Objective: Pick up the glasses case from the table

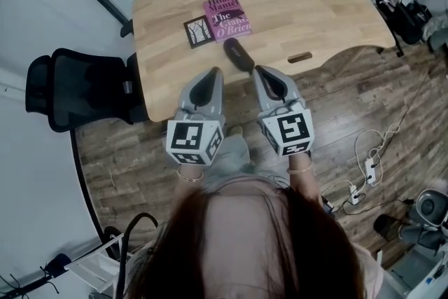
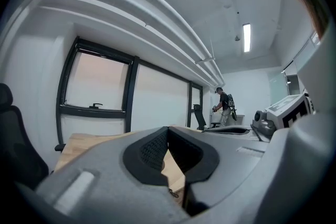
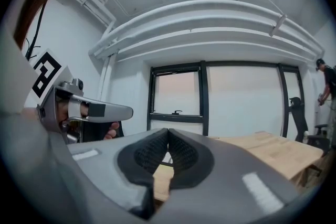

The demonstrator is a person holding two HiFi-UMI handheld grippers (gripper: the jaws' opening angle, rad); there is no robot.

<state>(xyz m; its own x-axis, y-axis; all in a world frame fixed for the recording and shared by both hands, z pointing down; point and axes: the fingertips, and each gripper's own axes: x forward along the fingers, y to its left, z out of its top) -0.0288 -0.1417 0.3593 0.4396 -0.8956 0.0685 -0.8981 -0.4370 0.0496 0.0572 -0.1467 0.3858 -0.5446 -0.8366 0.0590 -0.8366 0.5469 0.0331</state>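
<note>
Head view puts the glasses case [image 1: 239, 54] near the table [image 1: 315, 3] edge, just ahead of the left gripper [image 1: 210, 77] and right gripper [image 1: 262, 73], both closed on nothing, so one, probably the right, should spread before straddling its narrow width.

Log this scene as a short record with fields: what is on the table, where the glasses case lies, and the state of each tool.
Surface: wooden table
On it: glasses case, purple book, black card
Glasses case: dark, lying near the table's front edge, in front of the book, untouched
Left tool: shut, empty, short of the case
Right tool: shut, empty, short of the case
Beside table: black office chair, at left in the head view
</note>
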